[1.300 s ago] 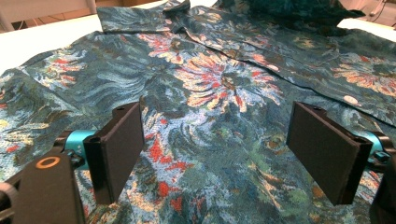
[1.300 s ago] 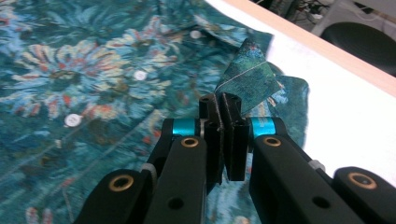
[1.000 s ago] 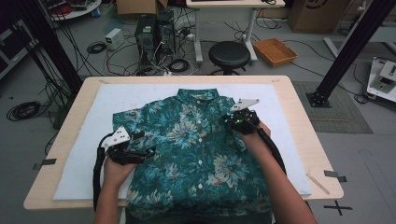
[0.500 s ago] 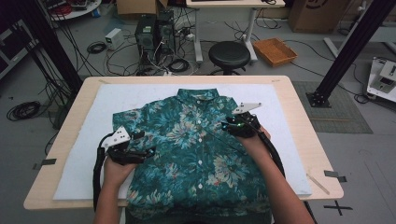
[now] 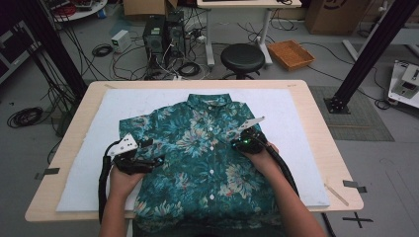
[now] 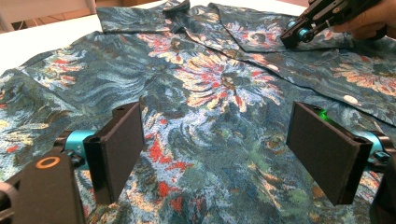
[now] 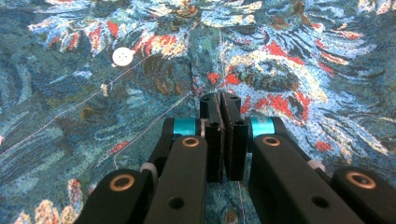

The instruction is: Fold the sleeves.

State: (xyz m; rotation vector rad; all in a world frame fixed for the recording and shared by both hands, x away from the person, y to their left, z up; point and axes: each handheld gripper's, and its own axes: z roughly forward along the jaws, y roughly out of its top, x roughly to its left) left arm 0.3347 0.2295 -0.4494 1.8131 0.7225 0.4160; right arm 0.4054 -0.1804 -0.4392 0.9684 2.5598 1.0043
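Observation:
A teal floral short-sleeved shirt (image 5: 207,163) lies flat and buttoned on a white mat (image 5: 286,106), collar away from me. My left gripper (image 5: 154,161) hovers low over the shirt's left side, jaws wide open with only flat cloth (image 6: 210,84) beneath them. My right gripper (image 5: 238,143) points down at the shirt's right chest. Its jaws have just been closing and its pads (image 7: 219,100) now meet, tips against the fabric (image 7: 280,56) near a white button (image 7: 122,56). I see no fold of cloth between them. The left gripper view catches the right gripper (image 6: 299,35) at top right.
The mat covers most of a wooden table (image 5: 321,113). A thin stick (image 5: 337,193) lies near the table's right front corner. Beyond the far edge stand a black stool (image 5: 242,57), computer cases and floor cables. A black frame post (image 5: 363,54) rises at the right.
My right gripper has sunk down onto the shirt's right chest. My left gripper and the shirt have stayed where they were.

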